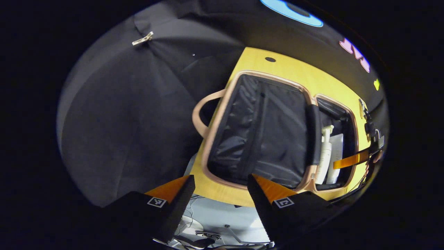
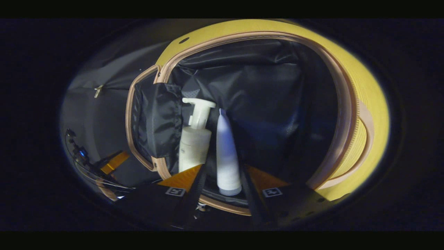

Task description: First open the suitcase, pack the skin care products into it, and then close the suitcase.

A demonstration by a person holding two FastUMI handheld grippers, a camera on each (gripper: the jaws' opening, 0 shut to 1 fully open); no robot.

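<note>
**Yellow suitcase open, bottle and tube inside**

Yellow suitcase (image 1: 277,64) lies open on its back, both halves flat and side by side; each half is lined with black fabric and edged with a tan rim. In the left gripper view, the nearer half holds only its dark lining; the farther half holds a white pump bottle (image 1: 325,154) and a white tube (image 1: 336,156) lying next to each other. A tan handle (image 1: 200,113) projects from the suitcase edge.

Left gripper (image 1: 221,182) hovers above the near rim of the suitcase; its fingers stand apart with nothing between them. The right gripper (image 1: 350,160) shows farther off, over the half with the products.

In the right gripper view, the pump bottle (image 2: 194,146) and the tube (image 2: 227,156) lie side by side on the lining, touching or nearly so. The right gripper (image 2: 224,178) has its fingers spread on either side of the tube; whether they press on it cannot be told. A black fabric flap (image 2: 156,121) hangs at the left of the bottle.
</note>
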